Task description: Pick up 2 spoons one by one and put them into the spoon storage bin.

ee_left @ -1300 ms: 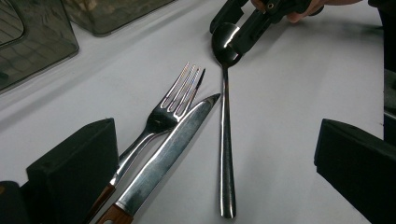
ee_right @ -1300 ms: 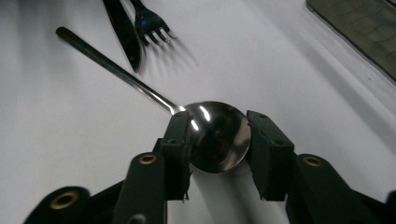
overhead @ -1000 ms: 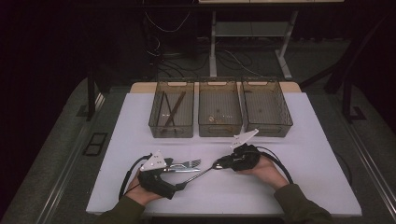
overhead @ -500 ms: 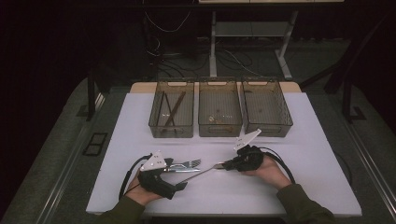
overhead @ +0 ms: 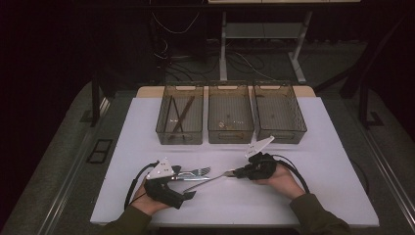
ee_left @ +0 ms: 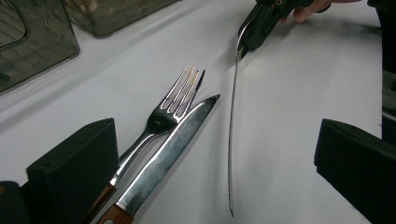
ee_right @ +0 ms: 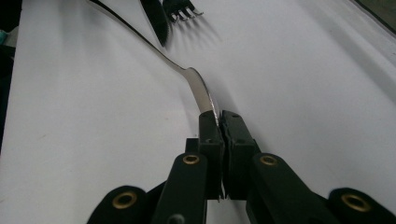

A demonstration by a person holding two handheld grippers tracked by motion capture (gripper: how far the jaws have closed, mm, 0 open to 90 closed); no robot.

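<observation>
High view: on the white table (overhead: 318, 147) the right gripper (overhead: 243, 172) is clenched on the bowl end of a metal spoon (overhead: 214, 178), whose thin handle runs left toward the left gripper (overhead: 188, 188). A fork (overhead: 195, 172) and a knife (overhead: 188, 178) lie side by side at the left gripper. Three smoked bins (overhead: 230, 120) stand at the far edge; the left one holds dark sticks (overhead: 178, 115). Since a second ago the right gripper has drawn a little right and nearer, taking the spoon along.

Left gripper view: its jaws stand wide apart, the wood-handled fork (ee_left: 175, 105) and knife (ee_left: 173, 149) lying between them, the spoon handle (ee_left: 232, 140) to their right.

Right gripper view: the jaws are pressed tight on the spoon's bowl (ee_right: 205, 95); its handle stretches away toward the knife tip (ee_right: 156, 21) and fork tines (ee_right: 184, 11).
</observation>
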